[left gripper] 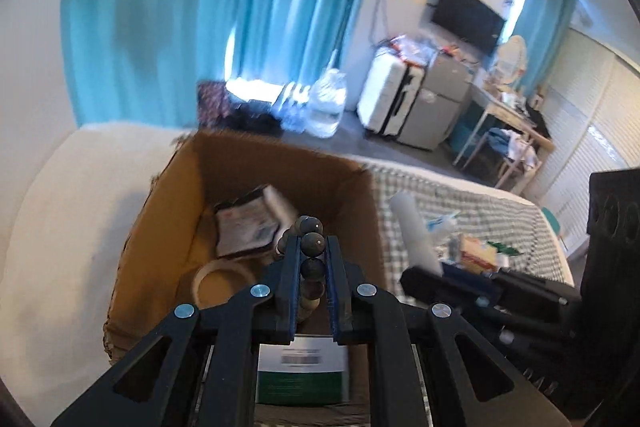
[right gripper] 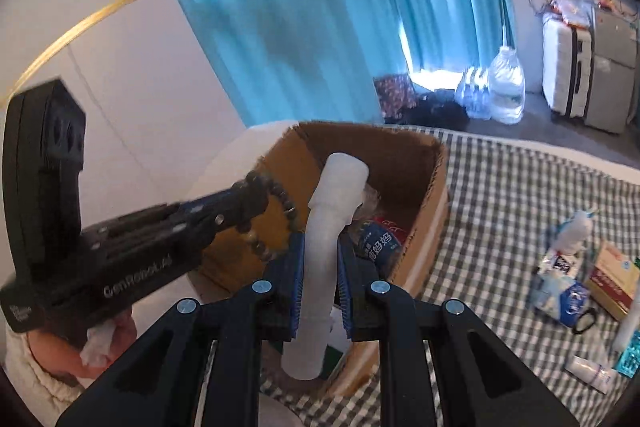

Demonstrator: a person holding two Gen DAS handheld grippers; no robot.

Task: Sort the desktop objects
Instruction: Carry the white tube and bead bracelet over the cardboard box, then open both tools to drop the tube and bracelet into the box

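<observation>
My left gripper (left gripper: 311,247) is shut on a string of dark round beads (left gripper: 312,245), held over the open cardboard box (left gripper: 168,211). The beads hang in a loop beside the jaws, and the left gripper (right gripper: 256,197) with its beads (right gripper: 280,205) also shows in the right wrist view. My right gripper (right gripper: 320,247) is shut on a translucent white tube-shaped bottle (right gripper: 332,195), upright between the blue pads, above the box (right gripper: 428,227). In the left wrist view that white bottle (left gripper: 412,227) rises to the right of the box, with the right gripper (left gripper: 416,277) dark below it.
Inside the box lie a roll of tape (left gripper: 220,281), a flat packet (left gripper: 248,227), a green-and-white carton (left gripper: 302,373) and a labelled bottle (right gripper: 378,243). Small boxes and tubes (right gripper: 576,279) are scattered on the checked cloth (right gripper: 520,195). Blue curtains, water bottles and a suitcase stand behind.
</observation>
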